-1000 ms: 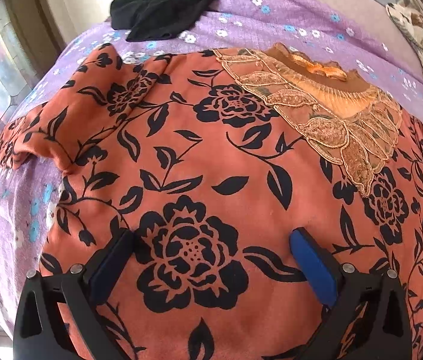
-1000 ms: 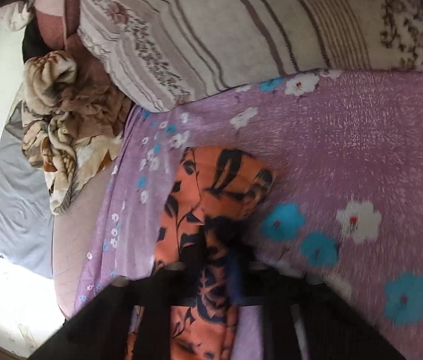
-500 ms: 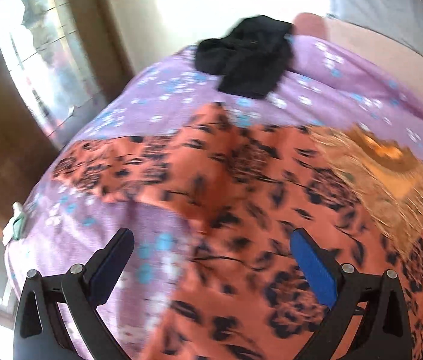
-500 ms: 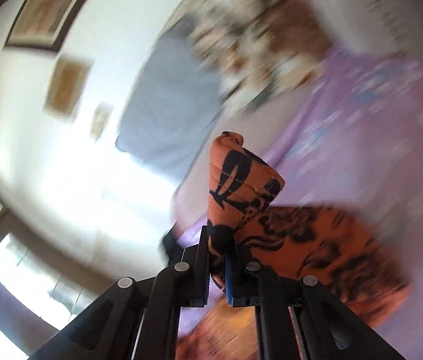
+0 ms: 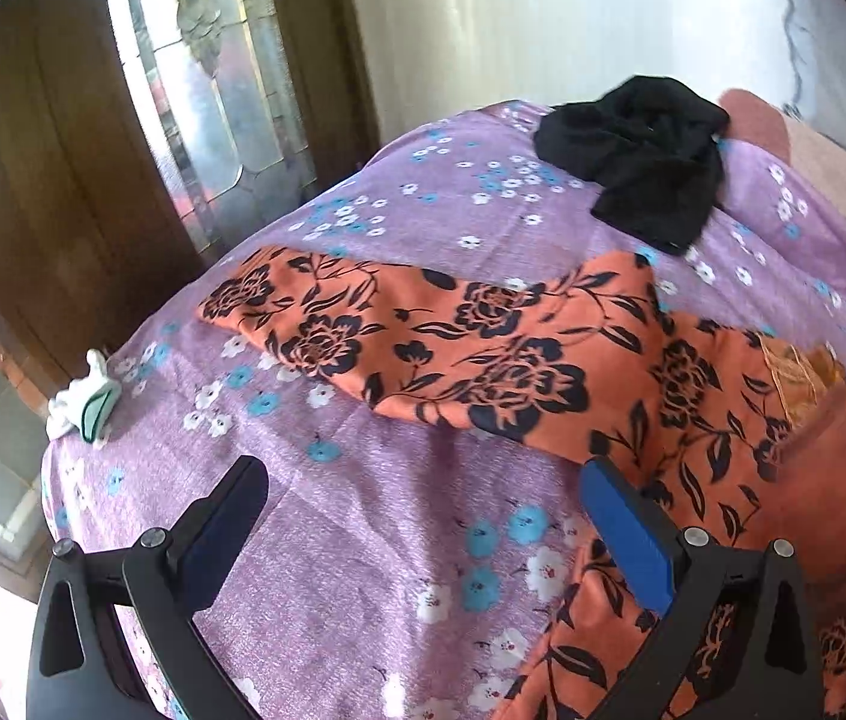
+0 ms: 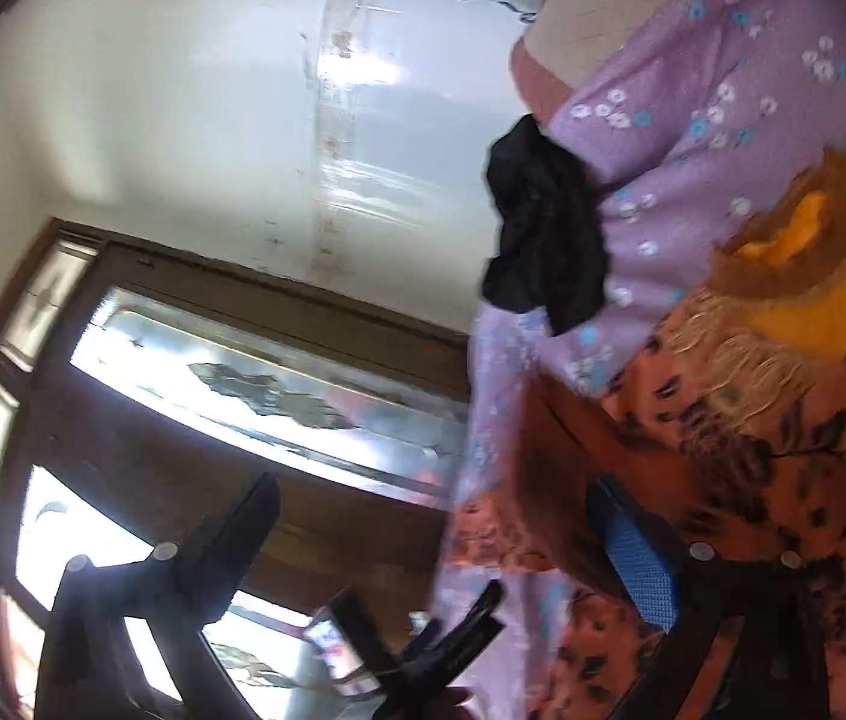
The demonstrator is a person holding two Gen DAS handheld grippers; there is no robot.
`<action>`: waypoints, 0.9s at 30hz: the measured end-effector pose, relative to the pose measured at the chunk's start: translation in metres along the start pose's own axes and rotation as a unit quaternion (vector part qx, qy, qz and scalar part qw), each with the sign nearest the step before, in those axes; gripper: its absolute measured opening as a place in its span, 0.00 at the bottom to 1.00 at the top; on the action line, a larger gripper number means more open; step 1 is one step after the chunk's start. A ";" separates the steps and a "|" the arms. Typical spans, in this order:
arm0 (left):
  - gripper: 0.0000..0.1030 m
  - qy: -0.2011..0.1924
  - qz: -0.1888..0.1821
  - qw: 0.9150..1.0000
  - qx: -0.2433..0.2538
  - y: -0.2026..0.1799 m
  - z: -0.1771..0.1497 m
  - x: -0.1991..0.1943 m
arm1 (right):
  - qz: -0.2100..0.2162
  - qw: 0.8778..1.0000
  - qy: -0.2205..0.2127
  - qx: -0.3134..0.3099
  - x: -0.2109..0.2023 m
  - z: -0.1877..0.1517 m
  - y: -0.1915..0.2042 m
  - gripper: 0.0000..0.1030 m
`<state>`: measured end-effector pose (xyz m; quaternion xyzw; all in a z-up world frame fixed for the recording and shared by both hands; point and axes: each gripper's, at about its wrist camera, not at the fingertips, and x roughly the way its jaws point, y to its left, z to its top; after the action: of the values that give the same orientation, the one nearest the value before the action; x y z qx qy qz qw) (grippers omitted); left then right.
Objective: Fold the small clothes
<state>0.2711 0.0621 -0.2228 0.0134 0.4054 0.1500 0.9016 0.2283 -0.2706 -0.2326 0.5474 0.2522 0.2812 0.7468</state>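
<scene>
Both grippers empty, left gripper [image 5: 423, 516] tilted down, right gripper [image 6: 447, 534] level, jaws opening

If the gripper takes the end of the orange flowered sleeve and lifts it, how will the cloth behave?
The orange flowered sleeve lies flat and thin on the purple sheet, so it will probably hang limp. It looks light. The rest of the garment would likely drag behind, and the sheet might wrinkle under it.
</scene>
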 end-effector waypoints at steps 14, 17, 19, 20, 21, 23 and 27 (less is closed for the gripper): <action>0.68 0.025 -0.106 0.988 0.111 -0.083 -0.021 0.002 | -0.338 0.940 -0.037 -0.034 -0.130 -0.010 -0.047 0.50; 0.62 0.055 -0.103 0.984 0.136 -0.103 -0.031 0.018 | -0.398 0.917 -0.006 -0.009 -0.131 0.000 -0.083 0.46; 0.63 0.091 -0.077 0.981 0.155 -0.115 -0.039 0.036 | -0.444 0.895 0.028 0.013 -0.127 0.003 -0.105 0.46; 0.64 0.085 -0.076 0.983 0.147 -0.115 -0.039 0.037 | -0.456 0.889 0.044 0.016 -0.124 0.004 -0.113 0.46; 0.64 0.078 -0.074 0.984 0.144 -0.115 -0.037 0.034 | -0.461 0.886 0.046 0.006 -0.120 0.006 -0.113 0.46; 0.64 0.067 -0.080 0.982 0.154 -0.115 -0.031 0.024 | -0.454 0.890 0.047 -0.016 -0.115 0.009 -0.103 0.46; 0.67 0.049 -0.112 0.989 0.085 -0.075 -0.005 0.006 | -0.401 0.912 0.047 -0.066 -0.106 0.005 -0.076 0.52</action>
<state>0.2905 -0.0084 -0.2412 0.0372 0.4594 0.0131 0.8873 0.1665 -0.3662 -0.2964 0.3357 0.4659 -0.0006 0.8187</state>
